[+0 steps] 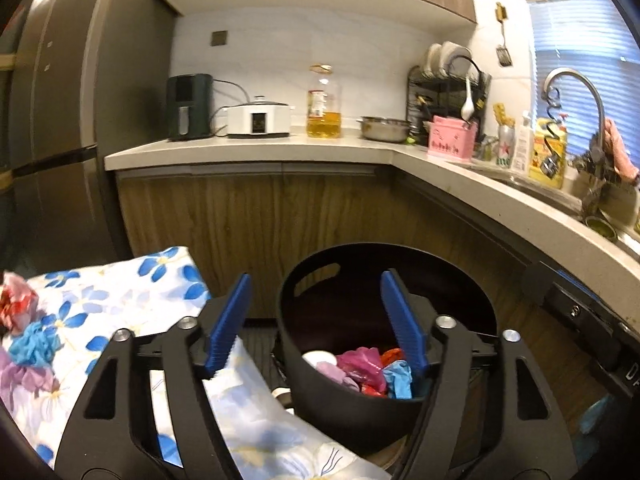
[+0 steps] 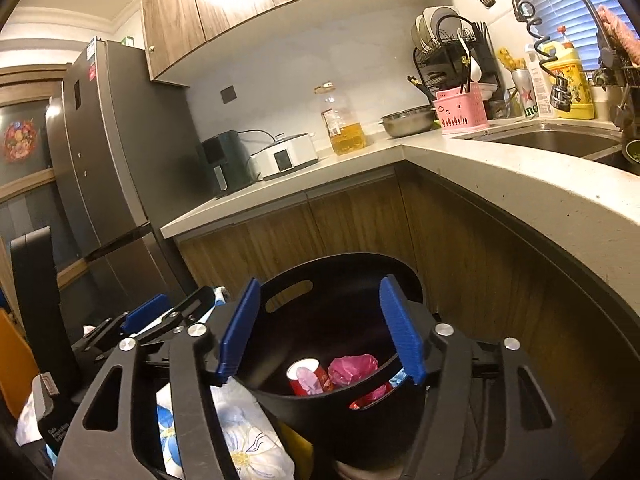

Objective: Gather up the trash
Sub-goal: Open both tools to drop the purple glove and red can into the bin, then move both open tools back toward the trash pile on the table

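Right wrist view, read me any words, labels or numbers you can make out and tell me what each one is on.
"ine": green letters on the can with a red star, beside the sink.
Oil bottle label: too blurred to read.
Yellow jug label: too small to read.
Fridge stickers: unreadable.

Two black claws (image 1: 316, 316) (image 2: 320, 322) with ribbed blue finger pads (image 1: 230, 326), cut-out linkage arms and silver pivot screws (image 1: 188, 323).

Black round plastic bin (image 1: 316, 392): base hidden behind right claw (image 2: 320, 330) frame; lower contents concealed. Crumpled red and pink wrapper (image 1: 16, 304) on floral blue-and-white cloth (image 1: 120, 280): cut by left edge. Green-labelled can (image 1: 505, 148): lettering too small to read.
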### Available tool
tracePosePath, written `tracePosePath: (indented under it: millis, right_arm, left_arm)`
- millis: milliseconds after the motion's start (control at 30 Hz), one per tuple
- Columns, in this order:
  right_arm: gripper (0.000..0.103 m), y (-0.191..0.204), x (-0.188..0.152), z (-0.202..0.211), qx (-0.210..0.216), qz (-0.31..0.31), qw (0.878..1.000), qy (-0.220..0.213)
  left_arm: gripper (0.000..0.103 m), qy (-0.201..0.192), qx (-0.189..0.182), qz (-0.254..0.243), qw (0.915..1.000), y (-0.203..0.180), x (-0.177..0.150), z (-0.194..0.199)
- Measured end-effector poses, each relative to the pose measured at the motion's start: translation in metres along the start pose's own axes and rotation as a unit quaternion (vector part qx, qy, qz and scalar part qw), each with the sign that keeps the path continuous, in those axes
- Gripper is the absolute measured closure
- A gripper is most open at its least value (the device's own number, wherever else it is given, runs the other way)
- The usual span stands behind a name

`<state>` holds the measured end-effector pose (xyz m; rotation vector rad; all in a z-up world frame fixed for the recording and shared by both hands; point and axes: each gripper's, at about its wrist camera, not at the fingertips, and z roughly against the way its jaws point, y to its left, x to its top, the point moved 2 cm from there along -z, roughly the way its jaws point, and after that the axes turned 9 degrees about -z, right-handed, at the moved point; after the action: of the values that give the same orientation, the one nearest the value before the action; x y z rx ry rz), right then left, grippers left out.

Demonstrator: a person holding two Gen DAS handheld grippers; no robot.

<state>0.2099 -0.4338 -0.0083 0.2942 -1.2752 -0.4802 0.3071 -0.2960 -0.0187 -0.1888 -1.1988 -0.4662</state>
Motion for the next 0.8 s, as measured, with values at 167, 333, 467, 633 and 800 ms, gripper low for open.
tracePosePath:
  millis: [167, 333, 467, 633, 800]
  right_arm:
    - [0.032, 0.010, -0.003, 0.012, -0.003, 0.013, 1.000, -0.004]
    - [0.032, 0.023, -0.008, 0.023, 0.001, 0.025, 1.000, -0.012]
    - [0.031, 0.033, -0.014, 0.030, 0.003, 0.037, 0.999, -0.016]
    - [0.031, 0.044, -0.022, 0.036, 0.010, 0.038, 0.999, -0.015]
    - [0.031, 0.065, -0.037, 0.037, 0.026, 0.048, 0.998, -0.005]
  left_arm:
    - [0.023, 0.001, 0.039, 0.013, 0.9992, 0.014, -0.008, 0.026]
    - [0.020, 0.000, 0.087, 0.011, 0.9961, 0.025, -0.019, 0.053]
    - [0.020, 0.002, 0.113, 0.020, 0.9933, 0.039, -0.026, 0.071]
    - [0.020, -0.001, 0.147, 0.042, 0.9883, 0.063, -0.041, 0.099]
    - [0.020, 0.003, 0.190, 0.043, 0.9809, 0.089, -0.058, 0.122]
